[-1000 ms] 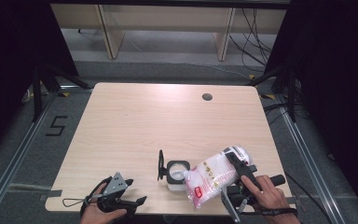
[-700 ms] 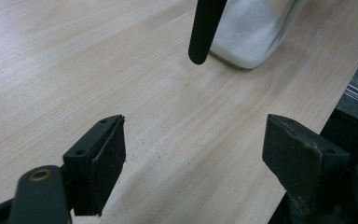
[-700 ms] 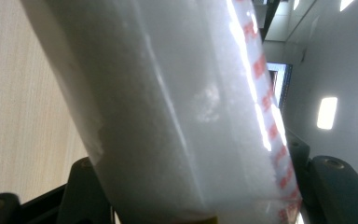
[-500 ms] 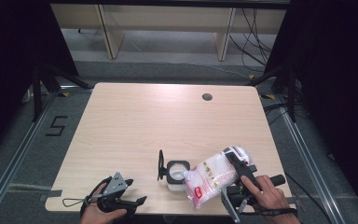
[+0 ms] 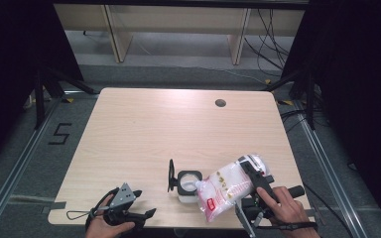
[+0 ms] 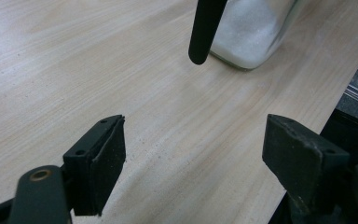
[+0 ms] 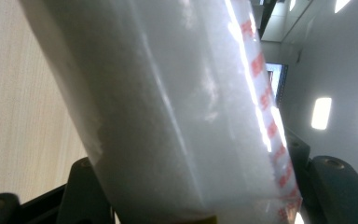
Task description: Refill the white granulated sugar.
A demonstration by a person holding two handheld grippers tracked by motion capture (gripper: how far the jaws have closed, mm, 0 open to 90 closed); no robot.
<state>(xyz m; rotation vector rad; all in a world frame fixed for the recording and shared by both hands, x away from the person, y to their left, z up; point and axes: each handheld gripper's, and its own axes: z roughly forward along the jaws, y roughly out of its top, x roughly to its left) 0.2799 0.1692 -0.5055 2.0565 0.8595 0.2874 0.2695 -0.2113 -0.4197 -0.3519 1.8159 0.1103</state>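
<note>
On the near right part of the table (image 5: pixel 144 129), the right gripper (image 5: pixel 250 171) holds a clear plastic bag (image 5: pixel 225 191) of white granules with red print. The bag is tipped, its lower corner pointing left and down over the open mouth of a small glass jar (image 5: pixel 188 184). In the right gripper view the bag (image 7: pixel 168 107) fills the space between the two black fingers (image 7: pixel 86 186), which pinch it from both sides; the white contents press against the plastic, and a strip of red lettering runs along its right edge.

The jar stands upright near the front edge of the table, just left of the bag, and already has white granules inside. Its black lid (image 5: pixel 171 175) stands open on the jar's left side, tilted up on edge. In the left gripper view the jar (image 6: pixel 251 32) appears at the far top with white granules resting at its bottom, and the lid (image 6: pixel 205 28) hangs in front of it as a dark bar.

The left gripper (image 5: pixel 141 214) rests at the near left edge of the table, well apart from the jar, held by the person's left hand (image 5: pixel 106 225). Its fingers (image 6: pixel 98 163) are spread wide with only bare wood between them.

The person's right hand (image 5: pixel 283 206) grips the handle of the right gripper at the near right corner.
</note>
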